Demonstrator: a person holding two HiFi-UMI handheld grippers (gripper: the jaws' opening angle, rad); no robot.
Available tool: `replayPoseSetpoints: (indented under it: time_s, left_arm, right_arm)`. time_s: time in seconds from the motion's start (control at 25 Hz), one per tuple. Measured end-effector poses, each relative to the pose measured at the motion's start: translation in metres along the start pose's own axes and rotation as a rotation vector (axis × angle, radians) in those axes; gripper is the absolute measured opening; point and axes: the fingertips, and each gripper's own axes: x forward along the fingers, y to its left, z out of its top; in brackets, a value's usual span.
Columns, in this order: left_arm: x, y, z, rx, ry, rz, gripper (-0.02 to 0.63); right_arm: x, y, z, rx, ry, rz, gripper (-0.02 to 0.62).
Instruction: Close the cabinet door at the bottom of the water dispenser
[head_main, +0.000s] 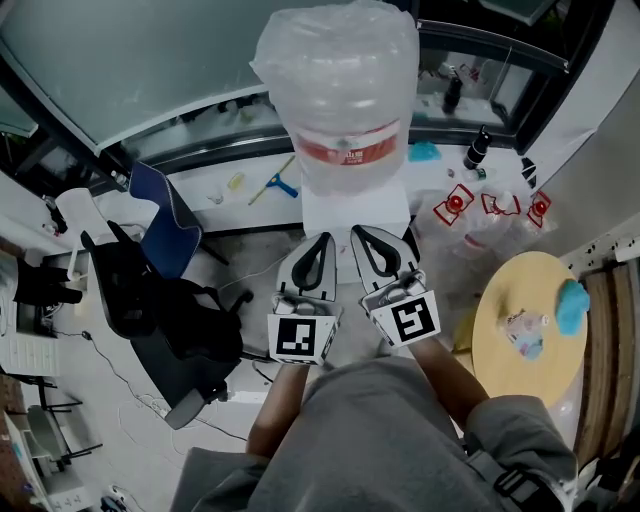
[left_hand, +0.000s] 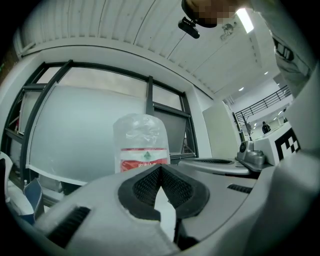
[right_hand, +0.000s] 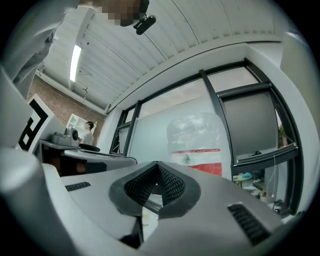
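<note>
- Far left, a blue plastic chair (head_main: 165, 215) stands well clear of the action.
- Now the grey left gripper (head_main: 322, 242) with its black ribbed pads. The jaws are pressed tip to tip with nothing between them, only a diamond-shaped gap behind the tips. It points roughly level at the bottle, not downwards.
- Straight ahead of both tools is the tall white box-shaped water dispenser (head_main: 355, 205). It stands upright, with a big clear plastic-wrapped water bottle (head_main: 340, 90) with a red label band on top.
- Here's the crux: the cabinet door is at the foot of that dispenser, so it lies below and ahead of the gripper tips, and no view shows it. From the head view the bottle and the grippers cover the front face. Both gripper views look at the bottle and the windows behind it. Open or shut, I can't say.
- The right gripper (head_main: 358, 235), just beside the left one, is the same: jaws fully together, gripping nothing, aimed at the bottle.
- Which hand is nearer? Neither. They sit side by side, about equally far from the dispenser's front, the right a touch closer to its centre line.
- My reading is that this fits a door hanging open down low, or one already shut with both hands held up above it.
- Far right, a round pale-yellow table (head_main: 525, 320) sits out of the way.
</note>
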Motion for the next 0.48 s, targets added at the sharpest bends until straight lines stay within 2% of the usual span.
replayPoseSetpoints:
  time_s: [0.48]
  left_arm:
    - [0.0024, -0.0029, -0.0061, -0.008, 0.003, -0.017, 0.006]
  right_arm:
    - [-0.0024, -0.0034, -0.0039, -0.002, -0.010, -0.012, 0.008]
